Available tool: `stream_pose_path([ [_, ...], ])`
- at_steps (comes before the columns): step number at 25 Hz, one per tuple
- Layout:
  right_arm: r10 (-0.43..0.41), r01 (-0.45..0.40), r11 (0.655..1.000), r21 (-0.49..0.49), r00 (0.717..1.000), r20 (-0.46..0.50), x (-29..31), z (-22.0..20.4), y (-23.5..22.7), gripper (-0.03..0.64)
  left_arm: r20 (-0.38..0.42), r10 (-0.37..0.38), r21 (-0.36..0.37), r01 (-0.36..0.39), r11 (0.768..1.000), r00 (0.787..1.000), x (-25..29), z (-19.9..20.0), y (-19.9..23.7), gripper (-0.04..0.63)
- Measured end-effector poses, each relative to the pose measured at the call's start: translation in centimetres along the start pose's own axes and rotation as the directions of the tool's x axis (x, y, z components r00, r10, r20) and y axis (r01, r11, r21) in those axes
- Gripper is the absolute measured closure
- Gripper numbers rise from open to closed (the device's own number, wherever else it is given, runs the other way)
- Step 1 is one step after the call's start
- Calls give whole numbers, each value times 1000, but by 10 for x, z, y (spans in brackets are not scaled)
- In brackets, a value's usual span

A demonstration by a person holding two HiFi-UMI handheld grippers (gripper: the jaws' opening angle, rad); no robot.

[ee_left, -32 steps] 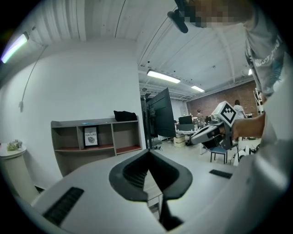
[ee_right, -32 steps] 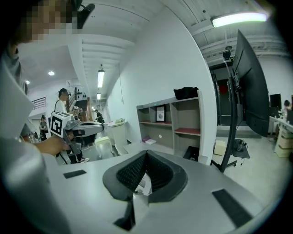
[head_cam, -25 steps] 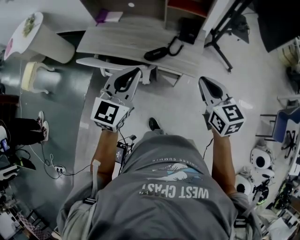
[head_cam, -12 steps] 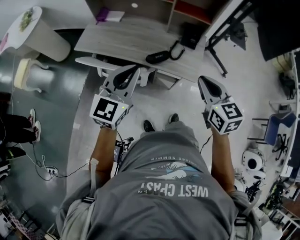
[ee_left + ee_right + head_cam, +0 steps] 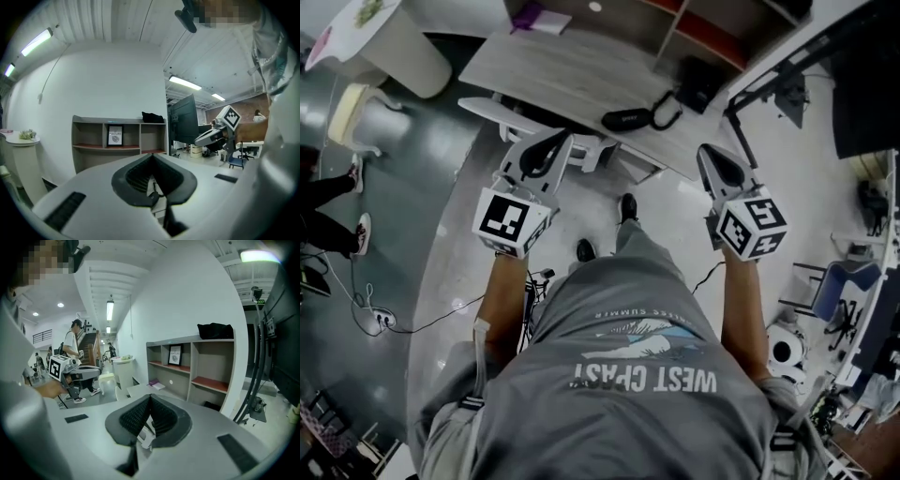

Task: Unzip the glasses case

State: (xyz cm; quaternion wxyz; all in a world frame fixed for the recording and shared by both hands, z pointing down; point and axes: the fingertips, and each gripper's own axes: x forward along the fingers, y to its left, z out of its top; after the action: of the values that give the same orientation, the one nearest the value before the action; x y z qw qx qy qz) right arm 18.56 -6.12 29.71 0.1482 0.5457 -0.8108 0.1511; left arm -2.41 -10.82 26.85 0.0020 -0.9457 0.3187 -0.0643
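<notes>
Found the left tongs (image 5: 151,157) clenched, ribbed pads meeting along one seam, nothing between the jaws. Found the right tongs (image 5: 149,398) likewise clenched and empty. Held both out ahead of the body, in the air, well apart from each other, touching nothing.

Located the glasses case (image 5: 626,119), judged to be the dark oblong item, lying flat near the front edge of the bench (image 5: 553,70), beyond both tongs. Noted a dark loop (image 5: 667,111) just beside the case and a white chair (image 5: 483,105) tucked under the near edge. Judged the unzipping not yet begun.

Hazards:
- Expected no grasp without first releasing the jaws.
- Expected the case to slide or spin on the smooth bench if pulled by the zip alone, for want of a second hold on the body.
- Expected possible snagging of the loop in place of the zip pull, owing to closeness.
- Expected a knock against the chair on a low approach.

Limits of view:
- Could not make out the zip pull, the zip line or its state from the head view; too small.
- Could not tell any attachment of the loop to the case.
- Saw no case in either gripper view, the tongs' own bodies covering the lower field; saw only a shelf unit (image 5: 117,138) and, from the right, part of the bench.
</notes>
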Motion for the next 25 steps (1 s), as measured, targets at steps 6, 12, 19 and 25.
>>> stream_pose_path([
  [6, 61, -62, 998, -15, 997, -39, 39, -5, -21, 604, -36, 52, -10, -52, 999, 998, 11, -12, 16, 597],
  [12, 120, -121, 992, -23, 990, -70, 87, -1, -17, 604, -66, 80, -15, -81, 997, 995, 12, -20, 41, 597],
  [19, 219, -229, 972, -58, 965, -144, 168, -21, 1, 603, -107, 117, -50, -122, 991, 987, 11, -46, 81, 597],
  [25, 290, -317, 941, -116, 936, -200, 215, -41, -9, 592, -168, 139, -73, -153, 986, 976, 22, -64, 90, 597],
])
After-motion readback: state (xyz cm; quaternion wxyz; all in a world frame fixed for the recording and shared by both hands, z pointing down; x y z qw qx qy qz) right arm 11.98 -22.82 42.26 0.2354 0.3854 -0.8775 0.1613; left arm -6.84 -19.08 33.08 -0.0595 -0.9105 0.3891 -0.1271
